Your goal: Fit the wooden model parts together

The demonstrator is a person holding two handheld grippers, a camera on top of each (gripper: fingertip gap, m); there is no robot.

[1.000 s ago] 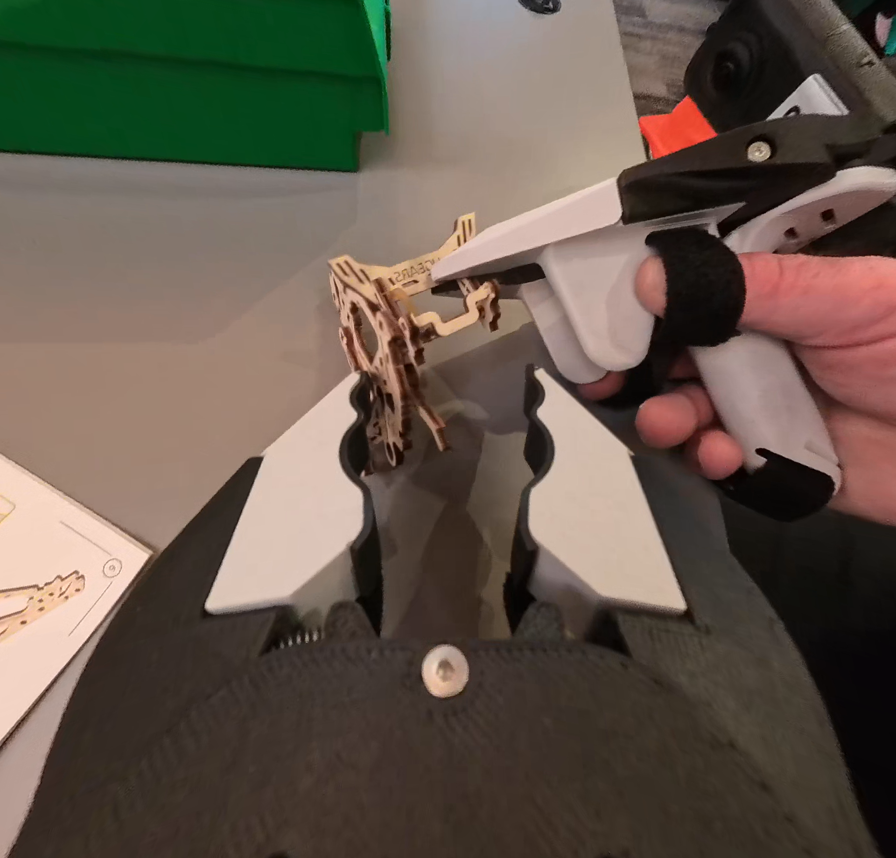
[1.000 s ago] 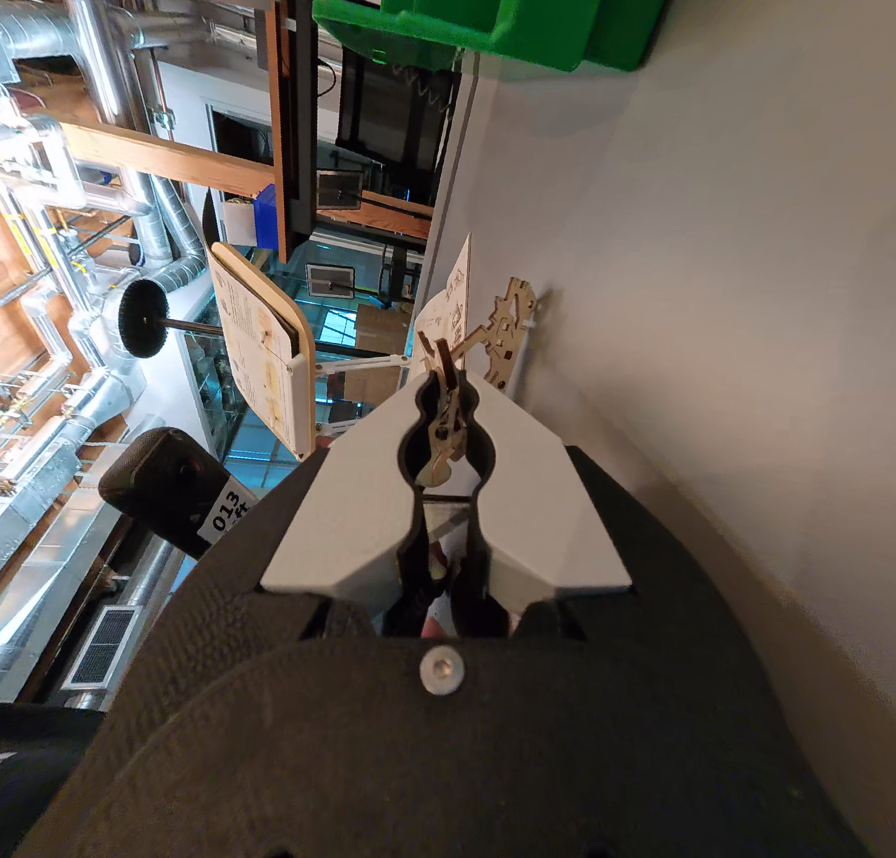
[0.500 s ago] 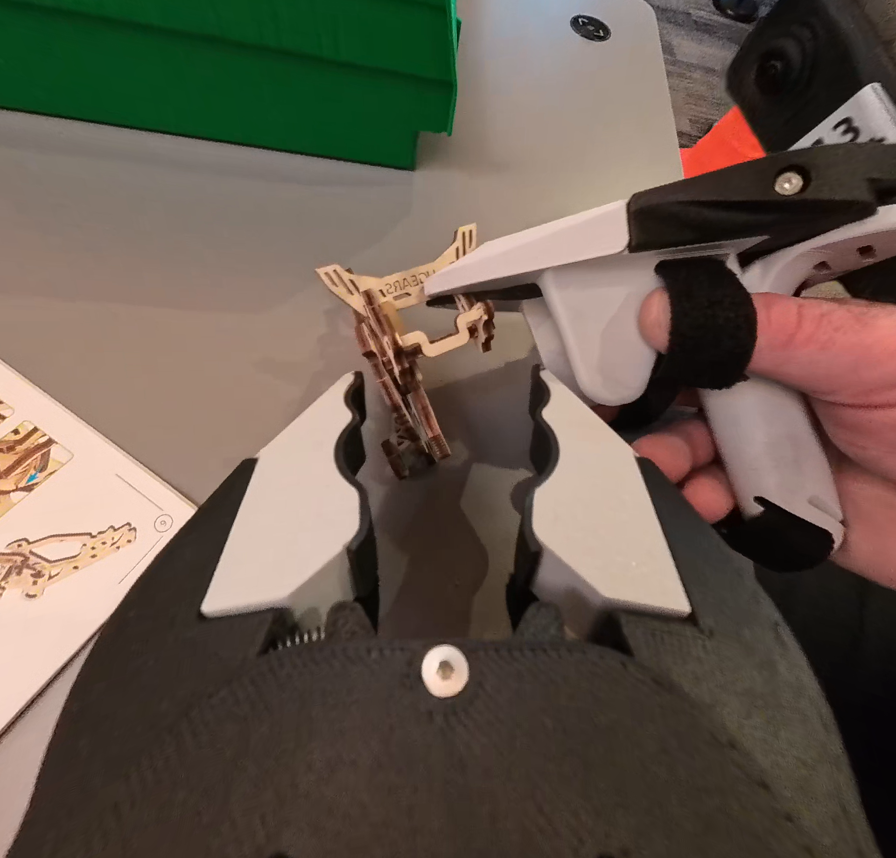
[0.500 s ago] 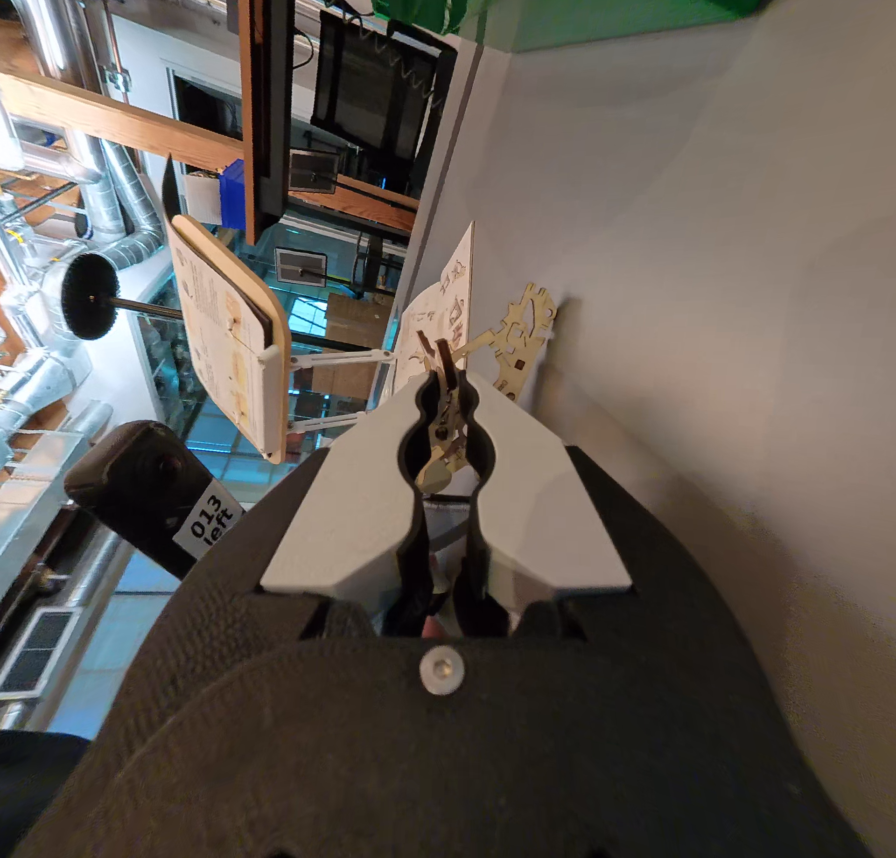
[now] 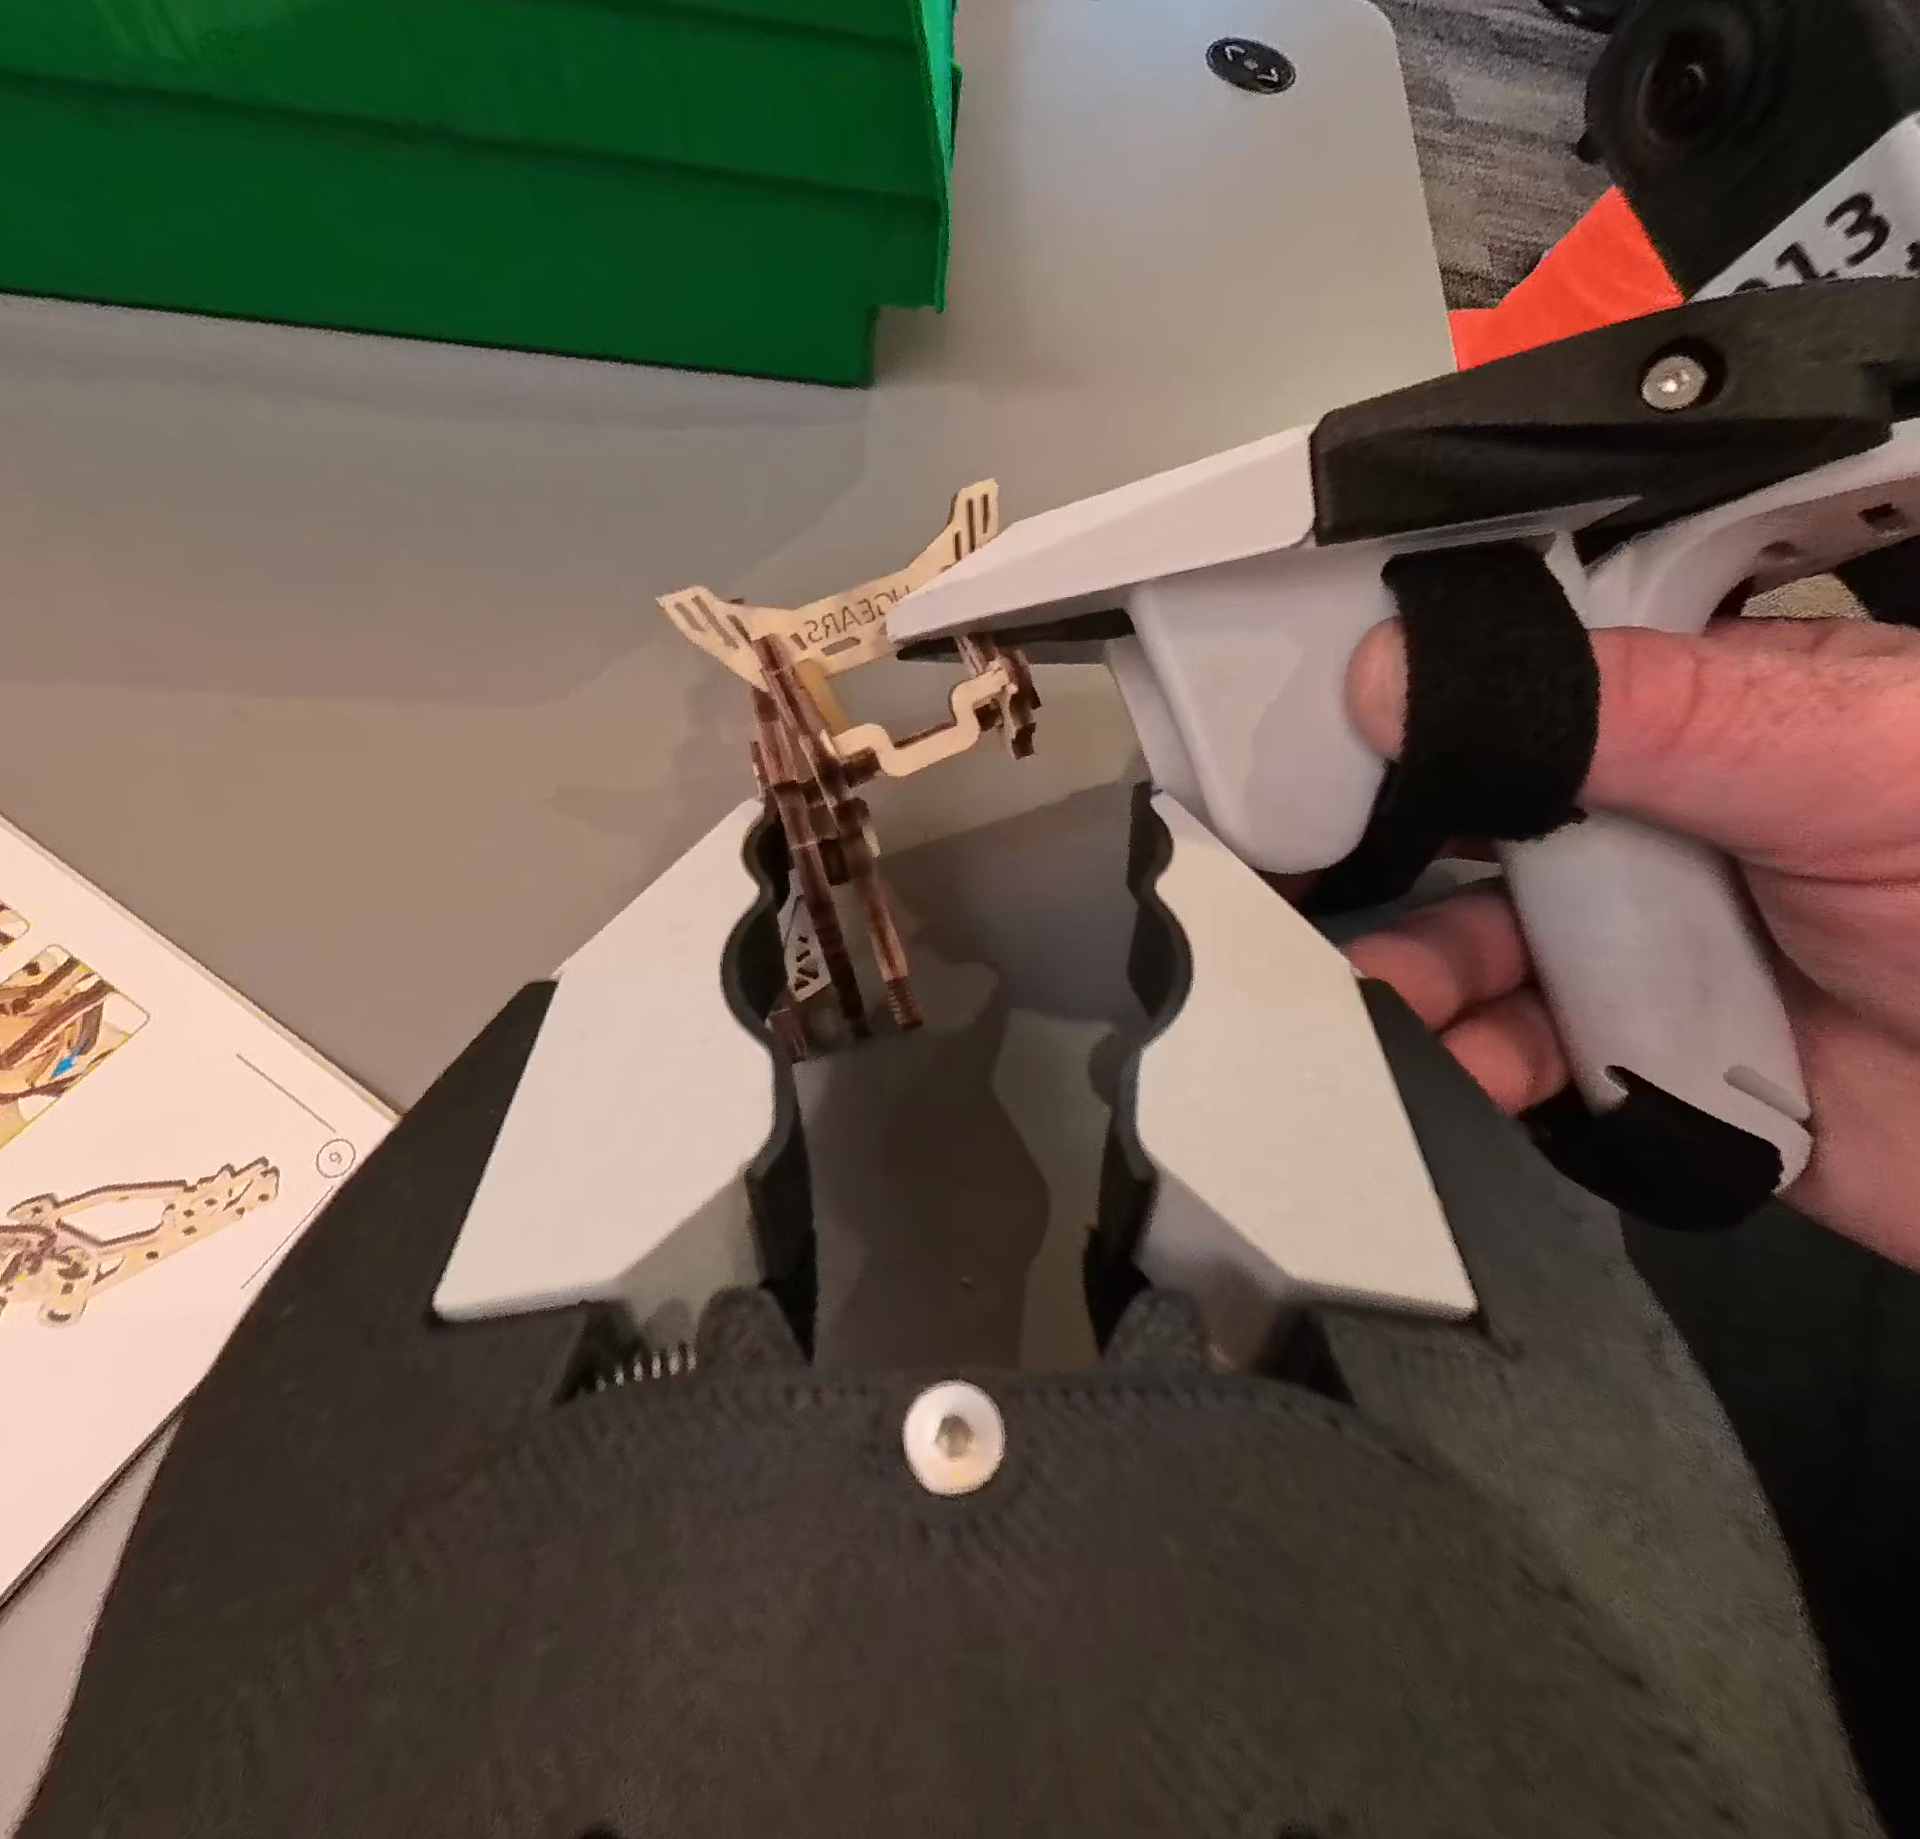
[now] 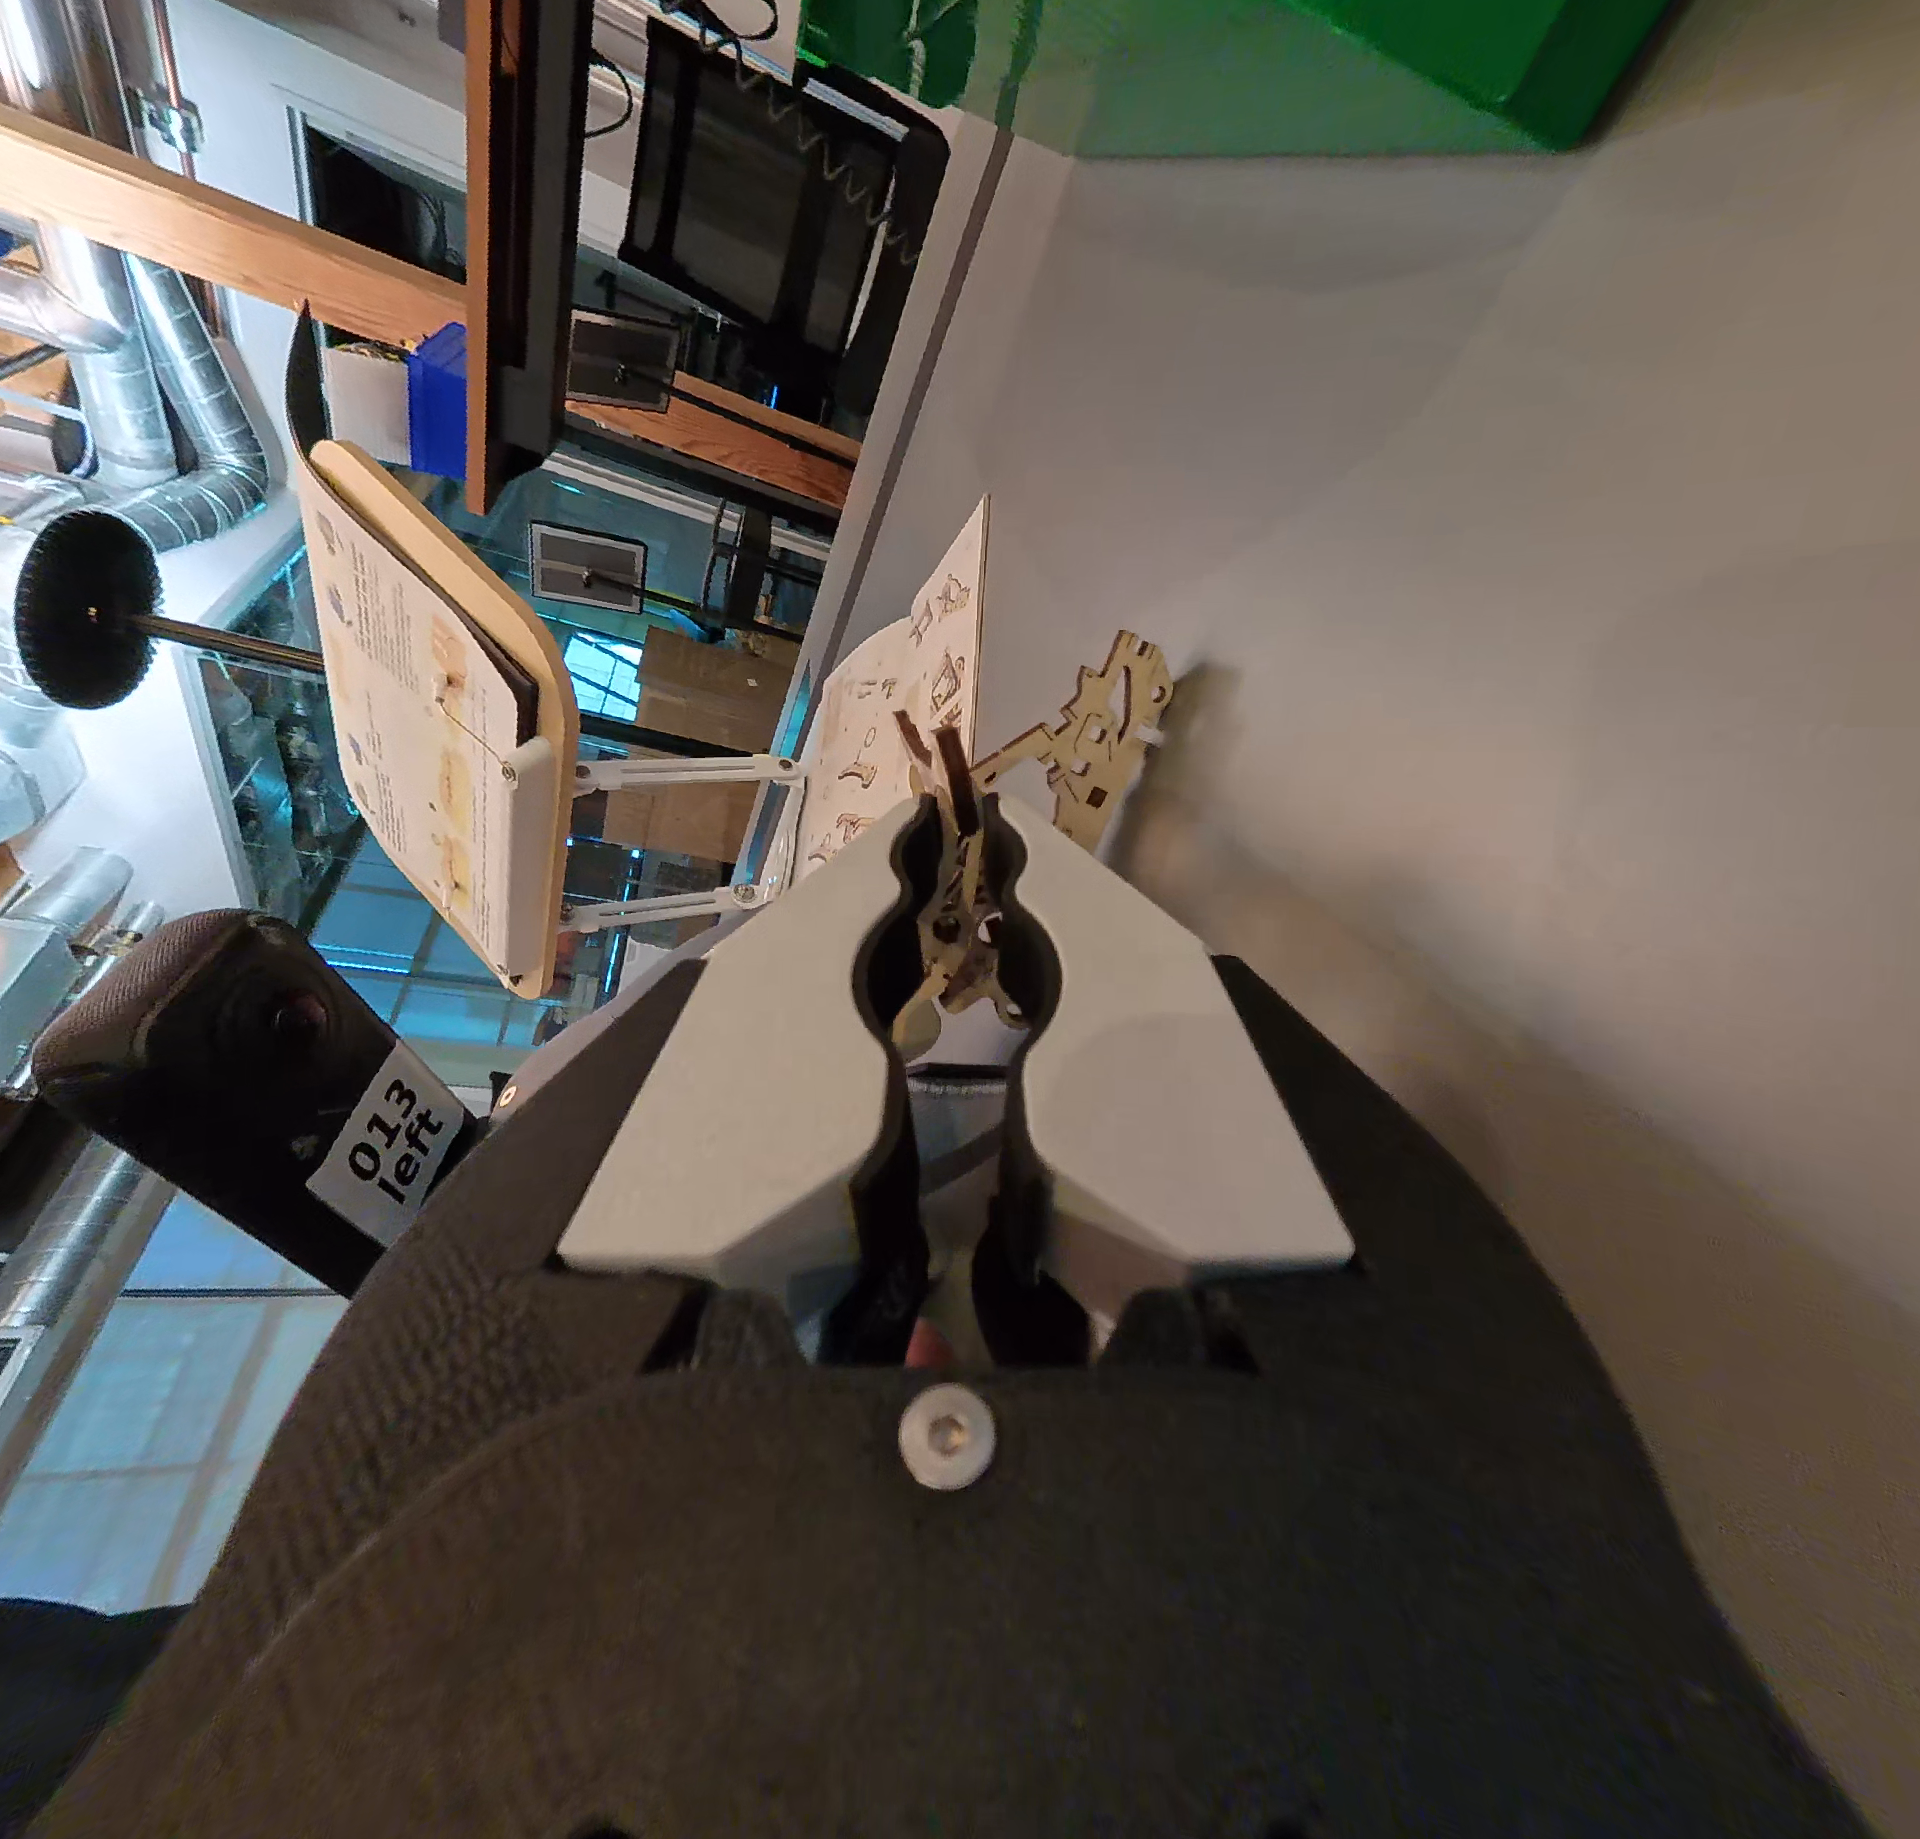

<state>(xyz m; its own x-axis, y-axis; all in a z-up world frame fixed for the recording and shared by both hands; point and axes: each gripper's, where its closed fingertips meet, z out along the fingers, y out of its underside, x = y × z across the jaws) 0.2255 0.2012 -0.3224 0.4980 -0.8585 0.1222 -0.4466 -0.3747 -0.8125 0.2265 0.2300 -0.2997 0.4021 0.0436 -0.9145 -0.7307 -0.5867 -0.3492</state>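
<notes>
The right gripper (image 5: 935, 636) is clamped on the wooden model (image 5: 831, 750), holding it above the grey table (image 5: 312, 594); in its own view the fingers (image 6: 790, 1010) pinch a pale wooden piece (image 6: 951, 942). The left gripper (image 5: 951, 916) is spread wide, the model's lower end just beside its left finger (image 5: 623, 1093); contact cannot be told. The model's top bar carries engraved lettering. An instruction sheet (image 5: 125, 1166) with printed drawings lies near left, green bins (image 5: 468, 127) stand far left. A white tag with print sits on the left gripper's camera (image 6: 384, 1145).
</notes>
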